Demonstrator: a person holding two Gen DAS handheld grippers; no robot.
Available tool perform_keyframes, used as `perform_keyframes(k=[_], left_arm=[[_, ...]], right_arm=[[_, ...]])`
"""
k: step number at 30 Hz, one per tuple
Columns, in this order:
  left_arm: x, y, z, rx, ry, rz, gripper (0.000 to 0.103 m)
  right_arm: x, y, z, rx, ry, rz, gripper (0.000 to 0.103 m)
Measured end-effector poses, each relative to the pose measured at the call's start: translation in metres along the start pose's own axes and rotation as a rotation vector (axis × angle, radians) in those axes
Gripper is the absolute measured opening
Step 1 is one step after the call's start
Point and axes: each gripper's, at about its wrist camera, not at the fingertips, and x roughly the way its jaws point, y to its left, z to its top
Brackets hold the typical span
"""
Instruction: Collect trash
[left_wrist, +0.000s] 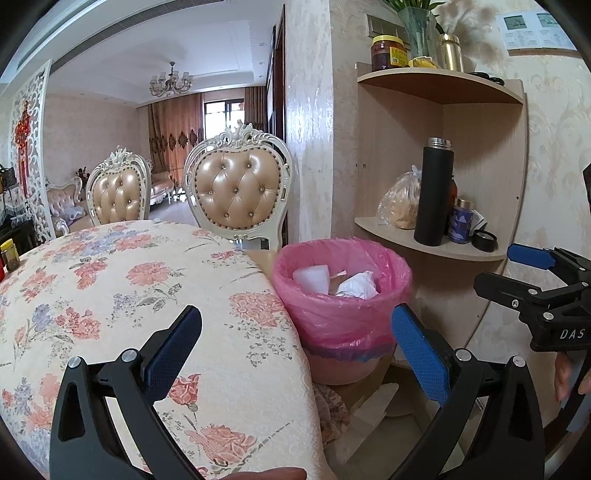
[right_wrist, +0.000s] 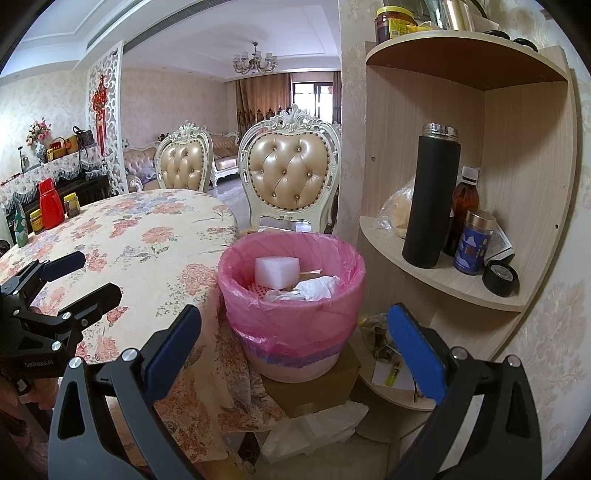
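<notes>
A bin lined with a pink bag (left_wrist: 343, 317) (right_wrist: 291, 314) stands on a cardboard box beside the round floral-cloth table (left_wrist: 110, 280) (right_wrist: 147, 236). Inside lie a white foam block (left_wrist: 312, 277) (right_wrist: 277, 271) and crumpled white paper (left_wrist: 356, 284) (right_wrist: 314, 288). My left gripper (left_wrist: 295, 325) is open and empty, over the table's edge just left of the bin. My right gripper (right_wrist: 293, 325) is open and empty, facing the bin from the front. Each gripper shows at the edge of the other's view, the right gripper (left_wrist: 517, 273) and the left gripper (right_wrist: 88, 273) both open.
A wooden corner shelf (left_wrist: 436, 243) (right_wrist: 443, 284) at the right holds a black flask (left_wrist: 434, 192) (right_wrist: 430, 195), jars and a bag of food. Two padded chairs (left_wrist: 236, 188) (right_wrist: 291, 170) stand behind the table. A red bottle (right_wrist: 51, 203) and jars sit at the table's far side.
</notes>
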Motion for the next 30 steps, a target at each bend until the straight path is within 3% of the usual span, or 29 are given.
perform_keyframes(k=[30], left_arm=[[-0.0024, 0.0005, -0.0006, 0.004, -0.009, -0.022, 0.096]], right_arm=[[-0.0002, 0.0009, -0.0015, 0.004, -0.007, -0.003, 0.098]])
